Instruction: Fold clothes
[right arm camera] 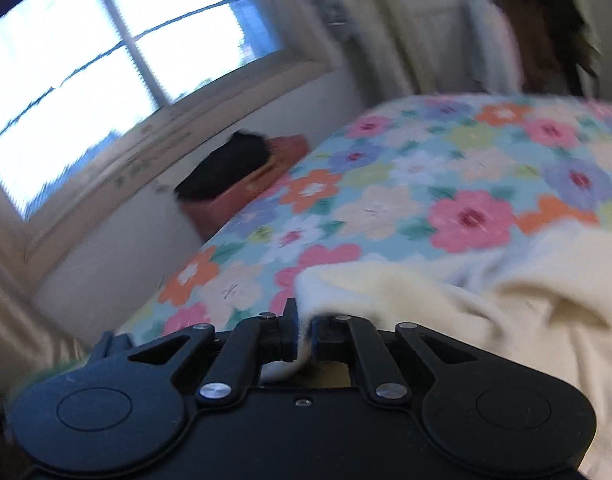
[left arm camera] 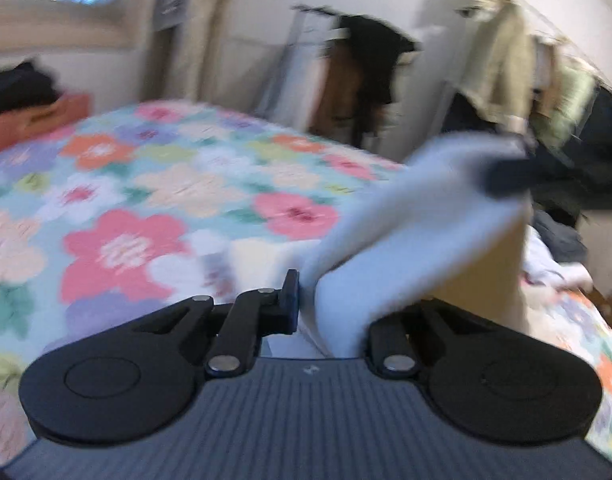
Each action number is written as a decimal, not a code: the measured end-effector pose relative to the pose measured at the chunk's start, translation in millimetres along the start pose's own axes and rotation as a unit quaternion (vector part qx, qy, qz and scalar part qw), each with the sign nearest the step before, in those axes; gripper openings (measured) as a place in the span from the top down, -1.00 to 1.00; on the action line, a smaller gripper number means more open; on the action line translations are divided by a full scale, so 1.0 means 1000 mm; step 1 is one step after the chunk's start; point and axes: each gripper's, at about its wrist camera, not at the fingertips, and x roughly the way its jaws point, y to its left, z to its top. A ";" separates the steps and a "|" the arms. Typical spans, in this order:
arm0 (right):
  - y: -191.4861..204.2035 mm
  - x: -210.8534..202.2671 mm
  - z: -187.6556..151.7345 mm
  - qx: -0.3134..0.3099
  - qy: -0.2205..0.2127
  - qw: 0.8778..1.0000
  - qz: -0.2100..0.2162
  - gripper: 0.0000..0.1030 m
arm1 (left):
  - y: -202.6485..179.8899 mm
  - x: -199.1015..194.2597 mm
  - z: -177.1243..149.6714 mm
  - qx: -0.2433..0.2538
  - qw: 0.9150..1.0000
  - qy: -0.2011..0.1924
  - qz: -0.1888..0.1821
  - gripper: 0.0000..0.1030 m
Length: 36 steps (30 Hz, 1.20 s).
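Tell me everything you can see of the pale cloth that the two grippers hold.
The cloth is soft, fleecy-looking fabric, cream in the right wrist view and bluish white in the left. It is rumpled, not yet folded flat. The right gripper is shut on its edge, and the rest spreads to the right over the flowered bedspread. The left gripper is shut on another part, which rises as a taut band toward the other gripper's dark fingers. Blur hides seams and garment type.
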 end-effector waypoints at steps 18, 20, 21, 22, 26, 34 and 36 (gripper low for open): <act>-0.097 -0.013 -0.003 0.116 -0.041 0.982 -0.140 -0.11 | 0.121 -0.022 0.017 -0.146 0.974 -0.006 0.175 0.72; -0.096 -0.008 -0.002 0.122 -0.045 0.983 -0.131 -0.19 | 0.119 -0.020 0.019 -0.140 0.974 -0.001 0.178 0.20; -0.095 -0.004 -0.001 0.119 -0.046 0.984 -0.125 -0.28 | 0.118 -0.020 0.020 -0.142 0.974 0.002 0.176 -0.07; -0.094 -0.001 -0.001 0.117 -0.047 0.985 -0.120 -0.39 | 0.119 -0.020 0.021 -0.148 0.974 0.007 0.170 -0.50; -0.094 0.014 0.002 0.114 -0.043 0.985 -0.121 -0.59 | 0.106 -0.025 0.017 -0.154 0.977 0.007 0.145 -0.58; -0.131 0.057 0.018 0.123 -0.056 0.976 -0.169 -0.18 | 0.083 -0.023 0.019 -0.103 0.991 -0.001 0.087 -0.68; -0.119 0.061 0.023 0.088 -0.059 0.979 -0.175 0.10 | 0.077 -0.024 0.020 -0.088 0.994 -0.008 0.071 -0.69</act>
